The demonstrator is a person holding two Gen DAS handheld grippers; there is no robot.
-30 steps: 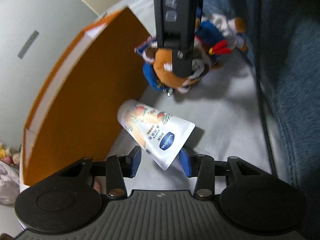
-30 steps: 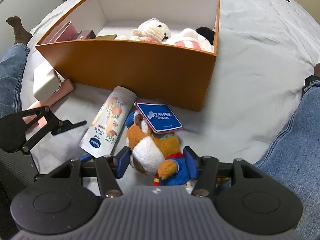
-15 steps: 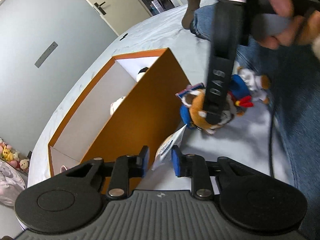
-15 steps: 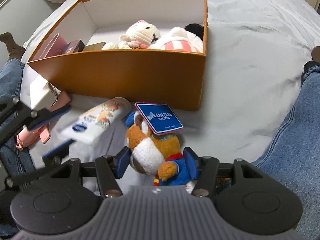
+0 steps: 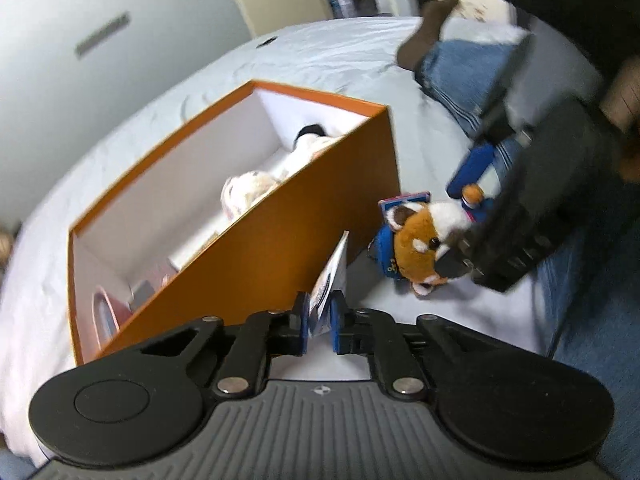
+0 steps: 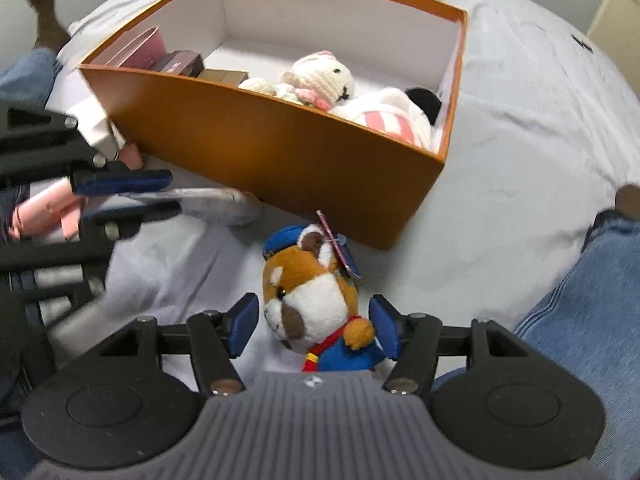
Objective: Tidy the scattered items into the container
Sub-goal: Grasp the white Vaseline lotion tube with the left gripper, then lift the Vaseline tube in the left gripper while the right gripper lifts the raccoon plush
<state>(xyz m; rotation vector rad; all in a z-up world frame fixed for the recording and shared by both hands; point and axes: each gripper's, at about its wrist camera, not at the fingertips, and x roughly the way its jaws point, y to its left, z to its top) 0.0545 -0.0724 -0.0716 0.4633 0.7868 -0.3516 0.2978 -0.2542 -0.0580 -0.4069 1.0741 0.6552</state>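
Our left gripper (image 5: pixel 320 317) has just clenched its jaws on the lotion tube (image 5: pixel 329 280), its label too blurred to read. Our right gripper (image 6: pixel 315 325) stands released around the plush toy (image 6: pixel 310 292), the orange box (image 6: pixel 280 148) at twelve o'clock.

Box (image 6: pixel 288 160) on bed (image 6: pixel 520 160), two plushies (image 6: pixel 320 76) + small boxes (image 6: pixel 180 62) inside. Fox plush (image 6: pixel 312 292) in front of box near corner, btwn right gripper (image 6: pixel 316 322) fingers. Tube (image 6: pixel 216 200) left of it, in left gripper (image 5: pixel 320 316).

Box (image 6: pixel 280 152): matt orange card, white inside. Plush (image 6: pixel 316 296): fuzzy pile. Tube (image 5: pixel 330 280): glossy plastic. Bed (image 6: pixel 520 160): creased cotton sheet. Trousers (image 6: pixel 580 300): denim.
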